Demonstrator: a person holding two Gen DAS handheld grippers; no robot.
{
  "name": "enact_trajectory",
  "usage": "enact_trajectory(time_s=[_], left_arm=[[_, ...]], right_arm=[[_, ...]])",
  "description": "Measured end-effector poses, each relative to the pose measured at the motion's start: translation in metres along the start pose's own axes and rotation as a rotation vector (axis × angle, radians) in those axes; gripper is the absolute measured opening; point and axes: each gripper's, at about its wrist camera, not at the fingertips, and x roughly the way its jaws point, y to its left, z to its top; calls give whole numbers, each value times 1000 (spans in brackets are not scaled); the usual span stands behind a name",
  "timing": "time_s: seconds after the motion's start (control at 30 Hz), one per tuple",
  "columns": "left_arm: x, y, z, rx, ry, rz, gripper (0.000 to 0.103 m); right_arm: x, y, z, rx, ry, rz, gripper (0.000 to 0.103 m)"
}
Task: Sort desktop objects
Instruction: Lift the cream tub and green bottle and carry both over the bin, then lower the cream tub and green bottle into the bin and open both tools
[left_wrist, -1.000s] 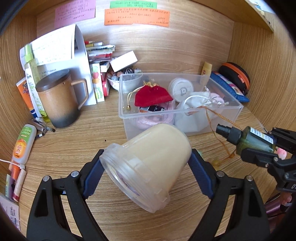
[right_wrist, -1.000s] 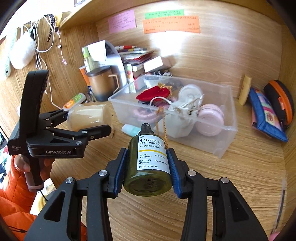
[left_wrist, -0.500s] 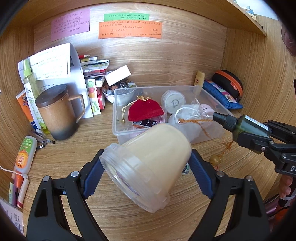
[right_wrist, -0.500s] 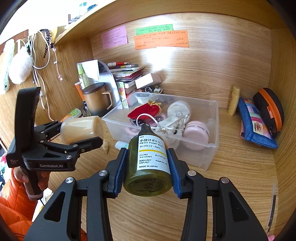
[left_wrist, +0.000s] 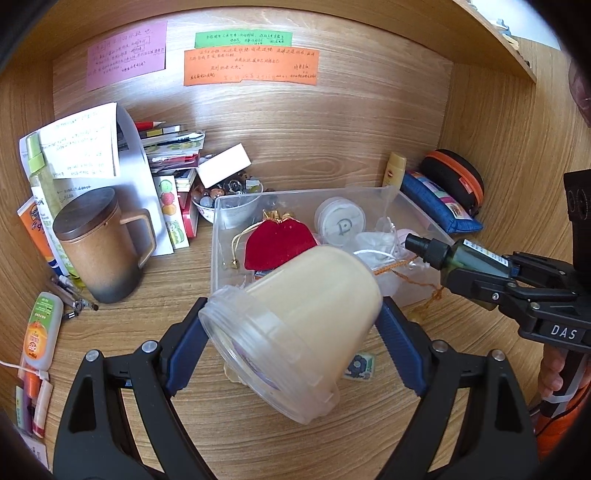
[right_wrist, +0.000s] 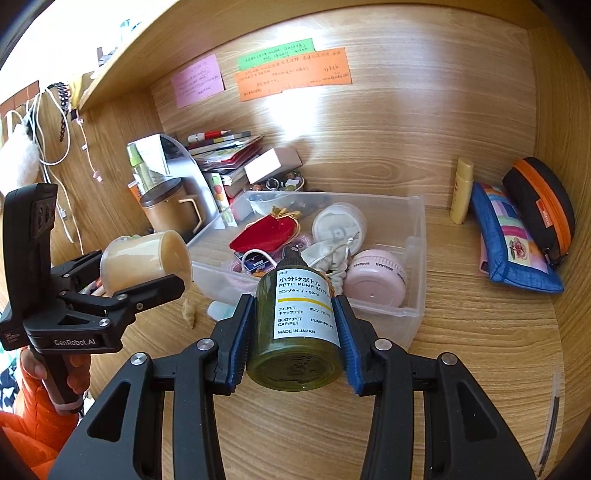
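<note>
We grip a cream jar (left_wrist: 291, 328) in our left gripper (left_wrist: 291, 332), its blue pads (left_wrist: 184, 350) pressed on both sides, tilted above the desk just in front of the clear bin (left_wrist: 417, 210). Our right gripper (right_wrist: 293, 328) clamps a green bottle (right_wrist: 299, 325), its black cap pointing at the bin's near wall. A red pouch (left_wrist: 279, 245) lies inside the bin.

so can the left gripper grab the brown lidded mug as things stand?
Probably not: the left gripper is shut on the cream jar, so its jaws are full. The path to the brown mug looks free otherwise.
</note>
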Motion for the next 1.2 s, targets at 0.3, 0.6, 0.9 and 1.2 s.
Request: enact_trajectory(time_s=[0.3, 0.6, 0.9, 1.2], left_arm=[[18, 0, 16, 4, 10, -15, 88], [40, 3, 30, 2, 31, -35, 88], [55, 4, 38, 11, 44, -33, 88], [71, 3, 41, 15, 67, -39, 87]], right_arm=[[16, -12, 7, 14, 23, -4, 39], [31, -22, 15, 16, 35, -8, 39], [43, -28, 21, 16, 49, -12, 39], [52, -37, 25, 26, 58, -23, 39]])
